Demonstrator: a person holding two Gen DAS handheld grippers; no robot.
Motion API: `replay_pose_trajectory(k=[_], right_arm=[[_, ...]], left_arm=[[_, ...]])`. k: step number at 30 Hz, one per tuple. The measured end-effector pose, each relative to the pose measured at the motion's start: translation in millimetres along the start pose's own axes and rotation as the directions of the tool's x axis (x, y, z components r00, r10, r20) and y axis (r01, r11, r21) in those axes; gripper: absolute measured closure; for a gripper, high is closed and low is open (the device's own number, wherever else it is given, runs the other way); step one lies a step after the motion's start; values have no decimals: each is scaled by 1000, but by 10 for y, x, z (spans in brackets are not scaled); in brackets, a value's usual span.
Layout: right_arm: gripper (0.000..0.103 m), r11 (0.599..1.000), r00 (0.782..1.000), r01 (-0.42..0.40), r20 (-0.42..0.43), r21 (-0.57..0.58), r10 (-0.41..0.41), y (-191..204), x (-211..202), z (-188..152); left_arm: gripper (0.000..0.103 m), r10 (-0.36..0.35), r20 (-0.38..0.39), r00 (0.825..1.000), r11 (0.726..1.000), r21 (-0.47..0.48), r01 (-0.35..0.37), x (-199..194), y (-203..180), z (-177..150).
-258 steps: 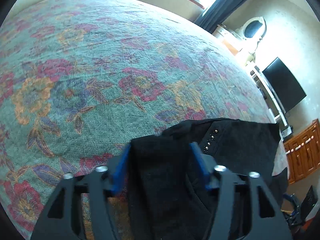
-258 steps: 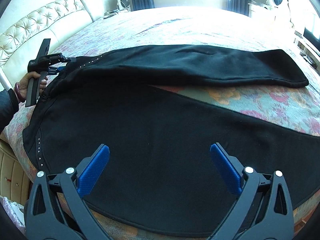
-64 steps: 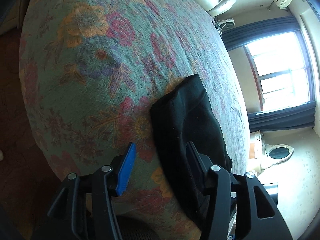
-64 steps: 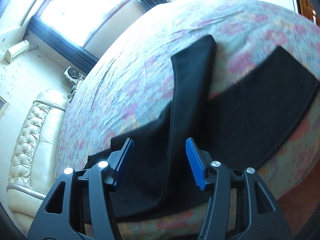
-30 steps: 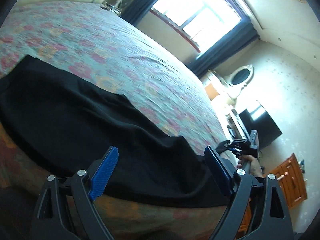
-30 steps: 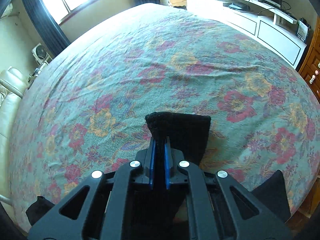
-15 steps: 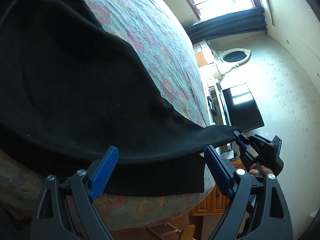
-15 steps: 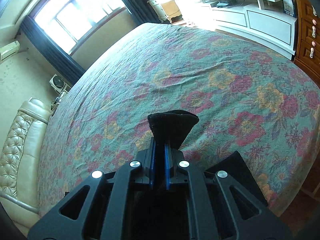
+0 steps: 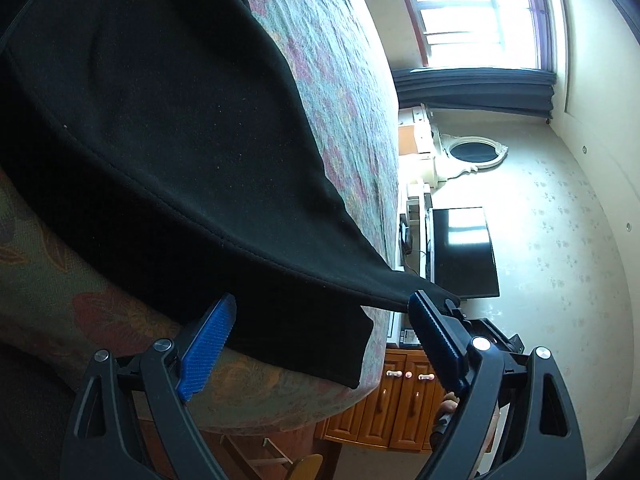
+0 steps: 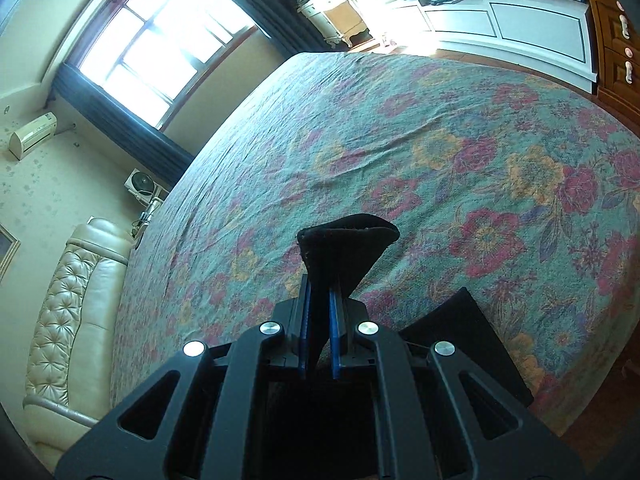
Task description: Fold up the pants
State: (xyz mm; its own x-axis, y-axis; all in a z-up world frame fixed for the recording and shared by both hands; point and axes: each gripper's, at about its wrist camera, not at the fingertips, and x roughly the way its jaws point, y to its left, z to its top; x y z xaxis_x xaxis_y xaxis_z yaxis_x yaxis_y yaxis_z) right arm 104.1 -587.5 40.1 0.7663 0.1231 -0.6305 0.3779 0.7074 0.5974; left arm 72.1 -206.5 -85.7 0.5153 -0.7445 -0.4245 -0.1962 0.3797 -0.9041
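Note:
Black pants (image 9: 168, 128) lie across the floral bed, one leg over the other. My left gripper (image 9: 320, 340) is open at the bed's edge; the lower leg's hem corner (image 9: 352, 360) lies between its blue pads (image 9: 206, 344), which do not touch it. The upper leg's hem stretches up and right to my right gripper (image 9: 492, 332), partly hidden behind my left finger. In the right wrist view my right gripper (image 10: 319, 320) is shut on that black hem (image 10: 348, 252), held above the bedspread. The lower leg (image 10: 464, 332) lies flat below it on the right.
The floral bedspread (image 10: 440, 152) stretches away toward the window. A cream tufted headboard (image 10: 68, 312) stands at the left. Beyond the bed's foot are a white TV cabinet (image 10: 520, 28), a television (image 9: 464, 256) and a wooden dresser (image 9: 384, 408). A hand (image 9: 448, 408) shows under the right gripper.
My left gripper has dropped, rolled and closed in on the pants at the bed's edge. My right gripper, still shut on the hem, has lifted it and swung across the bed.

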Motion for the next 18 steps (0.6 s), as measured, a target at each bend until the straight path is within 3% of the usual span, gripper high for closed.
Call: replay_pose_trajectory(k=[3, 8, 9, 11, 12, 18], right_arm=[[96, 1000, 1000, -21, 2, 14, 21, -40, -60, -32], [95, 998, 999, -50, 17, 24, 50, -106, -188, -92], [95, 998, 998, -56, 20, 27, 56, -121, -211, -107], [95, 997, 998, -65, 24, 32, 64, -152, -253, -138], [95, 997, 997, -68, 26, 35, 67, -171, -276, -155], [95, 994, 996, -87, 42, 71, 84, -357, -442, -291]], left_arm=[[16, 20, 28, 999, 999, -41, -18, 46, 130, 51], [18, 43, 65, 997, 999, -16, -42, 95, 141, 172], [25, 61, 67, 996, 998, -21, -60, 102, 144, 178], [74, 139, 39, 989, 990, -14, -139, 172, 150, 186], [83, 155, 18, 988, 988, -21, -154, 207, 181, 188], [86, 132, 21, 991, 991, -20, -132, 62, 211, 91]])
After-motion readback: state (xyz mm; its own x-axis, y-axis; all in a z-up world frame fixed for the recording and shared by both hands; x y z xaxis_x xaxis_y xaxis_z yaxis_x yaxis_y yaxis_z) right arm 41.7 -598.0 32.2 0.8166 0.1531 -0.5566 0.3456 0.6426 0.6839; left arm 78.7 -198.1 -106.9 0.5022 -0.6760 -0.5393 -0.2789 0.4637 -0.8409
